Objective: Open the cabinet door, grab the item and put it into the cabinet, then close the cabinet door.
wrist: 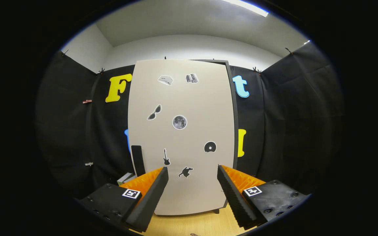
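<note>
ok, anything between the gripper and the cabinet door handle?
Nothing visible. The gripper is open, its fingers spread toward the closed cabinet door. The dark handle sits at the door's lower left edge, just beyond the left finger, with only open space between.

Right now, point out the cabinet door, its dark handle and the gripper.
cabinet door (189,105): gripper view, bare middle of the closed pale panel.
handle (137,160): gripper view, middle of the dark vertical strip at the door's lower left edge.
gripper (192,173): gripper view, midway between its open fingertips, nothing held.
</note>
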Motion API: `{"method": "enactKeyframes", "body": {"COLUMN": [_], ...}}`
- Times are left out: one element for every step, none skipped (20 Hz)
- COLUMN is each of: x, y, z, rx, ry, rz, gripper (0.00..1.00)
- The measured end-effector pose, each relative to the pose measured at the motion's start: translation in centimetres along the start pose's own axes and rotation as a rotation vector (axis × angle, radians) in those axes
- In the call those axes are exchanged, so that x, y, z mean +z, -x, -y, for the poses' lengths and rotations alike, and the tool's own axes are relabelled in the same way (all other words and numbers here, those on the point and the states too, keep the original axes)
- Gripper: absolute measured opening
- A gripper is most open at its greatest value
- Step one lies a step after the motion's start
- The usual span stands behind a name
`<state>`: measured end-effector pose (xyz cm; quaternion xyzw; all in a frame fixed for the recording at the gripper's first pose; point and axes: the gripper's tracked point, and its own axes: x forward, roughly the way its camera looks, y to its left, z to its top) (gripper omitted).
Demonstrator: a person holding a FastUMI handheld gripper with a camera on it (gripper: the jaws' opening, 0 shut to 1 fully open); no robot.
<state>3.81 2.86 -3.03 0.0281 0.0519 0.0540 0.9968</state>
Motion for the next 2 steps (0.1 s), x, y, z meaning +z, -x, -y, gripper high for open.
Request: {"method": "enactKeyframes", "body": {"x": [-0.04, -0.14], "y": [-0.04, -0.15], "z": [-0.14, -0.25], "rx": [0.003, 0.003], "ry": [-0.002, 0.0], "rz": [-0.004, -0.006], "gripper": [0.98, 0.98]}}
